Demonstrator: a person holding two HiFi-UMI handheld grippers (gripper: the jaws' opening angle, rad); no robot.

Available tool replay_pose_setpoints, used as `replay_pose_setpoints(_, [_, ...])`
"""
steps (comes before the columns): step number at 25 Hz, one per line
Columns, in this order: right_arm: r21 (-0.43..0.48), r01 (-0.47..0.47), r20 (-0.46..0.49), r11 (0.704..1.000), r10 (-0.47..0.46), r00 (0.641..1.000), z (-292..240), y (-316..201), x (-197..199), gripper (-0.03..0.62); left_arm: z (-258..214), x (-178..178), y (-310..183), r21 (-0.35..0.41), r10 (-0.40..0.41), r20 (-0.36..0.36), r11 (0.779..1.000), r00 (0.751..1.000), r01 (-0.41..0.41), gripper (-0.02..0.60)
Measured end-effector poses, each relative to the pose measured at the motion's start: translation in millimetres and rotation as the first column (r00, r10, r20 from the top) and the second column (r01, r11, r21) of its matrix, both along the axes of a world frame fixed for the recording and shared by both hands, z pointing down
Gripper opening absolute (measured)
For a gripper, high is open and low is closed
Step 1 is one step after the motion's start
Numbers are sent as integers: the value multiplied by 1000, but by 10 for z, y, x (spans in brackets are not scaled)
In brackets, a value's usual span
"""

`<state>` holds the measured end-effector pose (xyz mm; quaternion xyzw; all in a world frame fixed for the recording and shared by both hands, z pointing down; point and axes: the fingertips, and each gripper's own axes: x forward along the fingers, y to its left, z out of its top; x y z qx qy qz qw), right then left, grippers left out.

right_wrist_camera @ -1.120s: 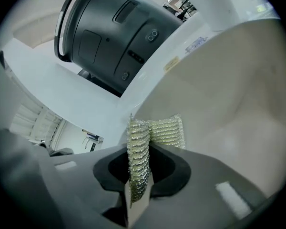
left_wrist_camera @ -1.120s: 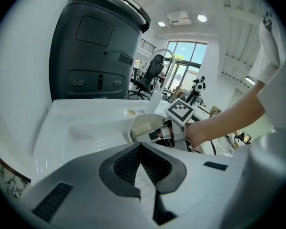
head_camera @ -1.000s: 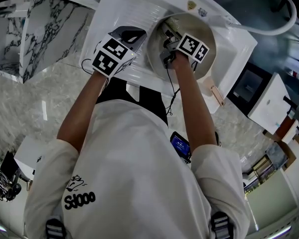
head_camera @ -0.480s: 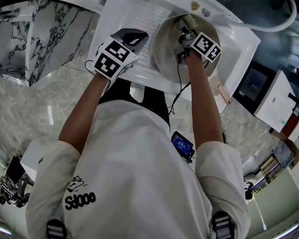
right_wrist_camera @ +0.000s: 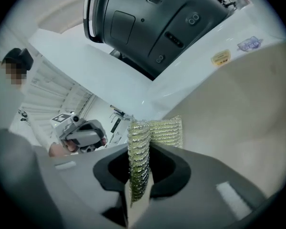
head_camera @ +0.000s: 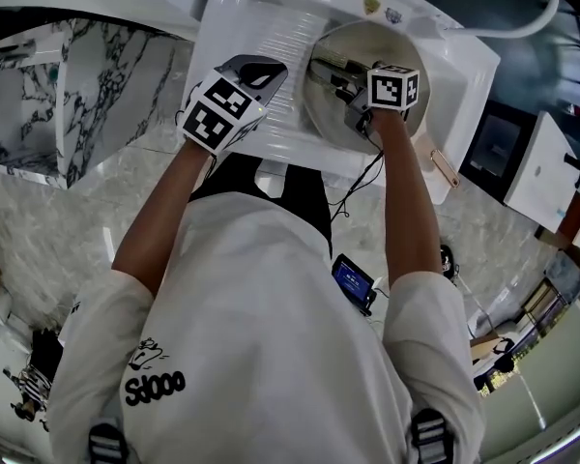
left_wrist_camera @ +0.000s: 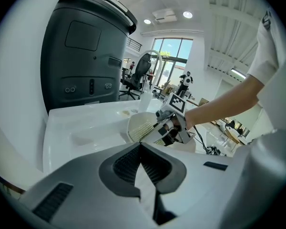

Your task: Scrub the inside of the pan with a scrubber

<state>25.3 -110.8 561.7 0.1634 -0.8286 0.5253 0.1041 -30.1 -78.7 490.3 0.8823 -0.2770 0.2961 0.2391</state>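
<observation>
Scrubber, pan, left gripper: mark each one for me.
scrubber (right_wrist_camera: 139,156), right gripper view, on the fold pinched between the jaws.
pan (head_camera: 367,42), head view, on its bare inner wall.
left gripper (left_wrist_camera: 139,146), left gripper view, where its closed fingertips meet.

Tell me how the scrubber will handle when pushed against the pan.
The scrubber is probably floppy: it folds over where the right gripper pinches it. Its knitted metallic mesh looks light and springy, so it should squash flat against the pan rather than slide stiffly. The rough weave probably grips rather than slips.
</observation>
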Motion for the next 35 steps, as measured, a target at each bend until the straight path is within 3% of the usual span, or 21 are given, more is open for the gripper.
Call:
replay_pose_setpoints(4, [-7, 211, 61, 977, -210, 976, -250, 396, -41, 74, -98, 65, -17, 22, 11, -8, 1000, 1000, -11, 5])
replay_pose_setpoints(7, [83, 287, 58, 954, -292, 955, -531, 532, 48, 74, -205, 153, -92, 54, 13, -18, 998, 1000, -12, 5])
replay_pose_setpoints(11, [246, 225, -46, 943, -220, 974, -937, 438, 375, 74, -409, 233, -194, 103, -5, -41, 995, 999, 10, 5])
replay_pose_setpoints(15, [400, 54, -177, 915, 19, 984, -1377, 132, 857, 74, -685, 320, -361, 170, -33, -61, 984, 998, 42, 5])
replay_pose_setpoints(18, [517, -66, -207, 853, 200, 958, -1760, -55, 1215, 74, -958, 421, -491, 242, -33, -68, 969, 997, 48, 5])
replay_pose_setpoints(23, [681, -118, -251, 723, 382, 889, -2390, -212, 1687, 74, -1501, 634, -704, 397, -8, -77, 917, 997, 38, 5])
replay_pose_setpoints(29, [810, -138, -244, 571, 541, 805, -3030, -172, 2027, 74, -2151, 727, -871, 536, 0, -117, 842, 993, 63, 5])
replay_pose_setpoints(35, [877, -156, -209, 454, 653, 728, -3502, -36, 2279, 74, -2635, 859, -917, 621, 22, -140, 781, 990, 70, 5])
